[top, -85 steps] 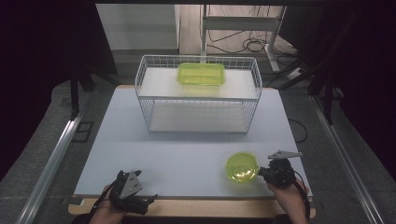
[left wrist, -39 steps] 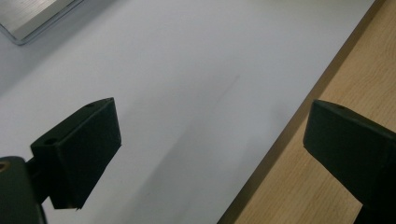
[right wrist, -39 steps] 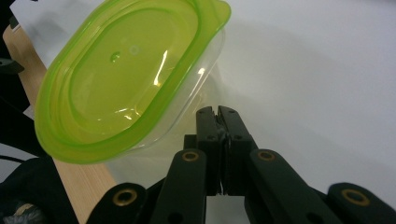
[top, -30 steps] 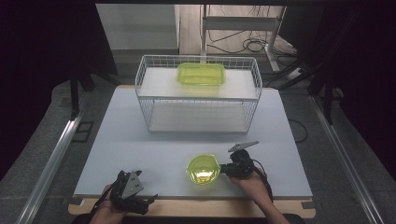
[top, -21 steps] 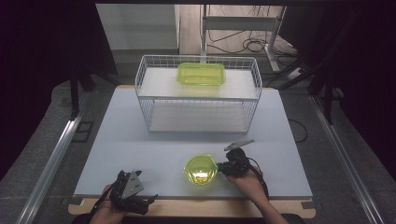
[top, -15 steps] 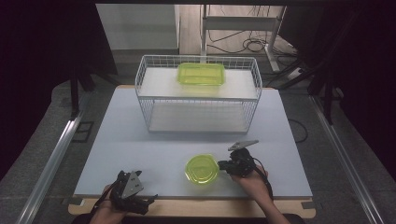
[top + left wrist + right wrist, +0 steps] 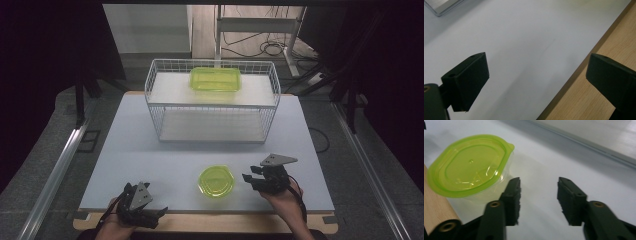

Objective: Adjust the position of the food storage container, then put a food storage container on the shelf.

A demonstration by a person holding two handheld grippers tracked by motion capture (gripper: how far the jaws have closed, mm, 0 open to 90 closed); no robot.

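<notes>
A round green tub (image 7: 216, 180) with its lid on sits near the front edge of the white bench (image 7: 150, 165), set down and free of any grip, while the right gripper (image 7: 248, 179) hangs just beside it on the person's right. Seen along the right gripper's own view, the fingers (image 7: 512, 195) have just been opening and stand partly apart with nothing between them; the tub (image 7: 470, 167) lies off to one side of the near finger, close but not pinched. The left gripper (image 7: 159, 212) rests at the bench's front-left corner, its fingers (image 7: 469, 80) spread wide over bare bench and the wooden edge strip (image 7: 599, 50), holding nothing. Farther back stands a white wire basket (image 7: 212, 102), with a rectangular green box (image 7: 215, 79) lying inside it toward the rear. Judging by how things lie, placing the tub at the front middle of the bench looks complete and the release appears finished. What may remain is unclear from the scene: the tub could be meant to join the box in the basket, or to be opened. For that the left gripper, idle and well apart from the tub, would likely have to come into play.
</notes>
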